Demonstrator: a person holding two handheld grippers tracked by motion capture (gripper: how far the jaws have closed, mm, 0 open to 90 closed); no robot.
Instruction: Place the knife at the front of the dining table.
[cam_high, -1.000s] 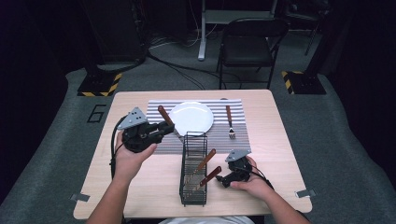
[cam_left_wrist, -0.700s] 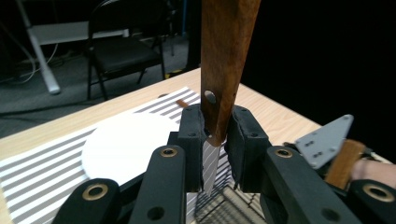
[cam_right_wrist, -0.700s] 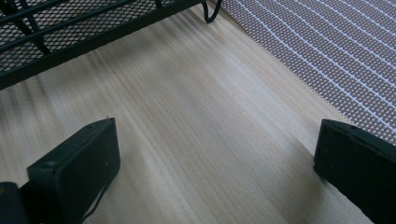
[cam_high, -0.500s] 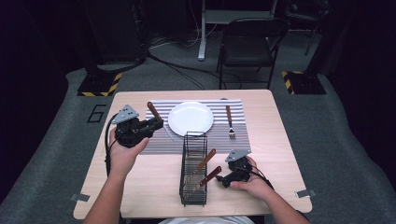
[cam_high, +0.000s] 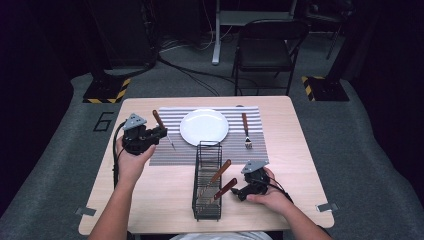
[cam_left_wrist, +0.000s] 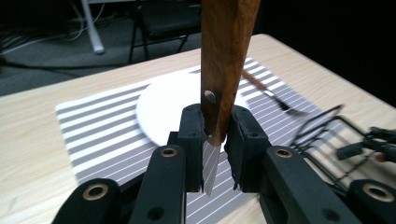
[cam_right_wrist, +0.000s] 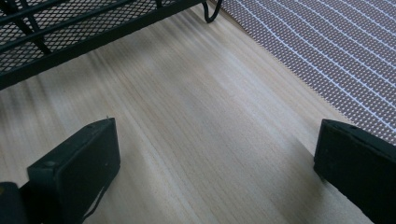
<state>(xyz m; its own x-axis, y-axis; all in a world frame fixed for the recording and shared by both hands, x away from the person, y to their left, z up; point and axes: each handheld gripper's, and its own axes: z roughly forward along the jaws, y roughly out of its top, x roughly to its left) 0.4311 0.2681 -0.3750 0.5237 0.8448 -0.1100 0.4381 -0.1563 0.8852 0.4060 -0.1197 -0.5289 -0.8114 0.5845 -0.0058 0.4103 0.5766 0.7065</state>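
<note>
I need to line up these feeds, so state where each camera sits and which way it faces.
High view: above the person's side, looking forward and down at the table; both forearms and grippers show.
Left gripper view: rides the left gripper, facing the plate; jaws clamp a knife.
Right gripper view: rides the right gripper, facing down at bare wood; jaws open.
Shared: the striped mat and rack.

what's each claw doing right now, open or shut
Left claw: shut on the knife, gripping where handle meets blade.
Right claw: open, holding nothing, low over the table.
</note>
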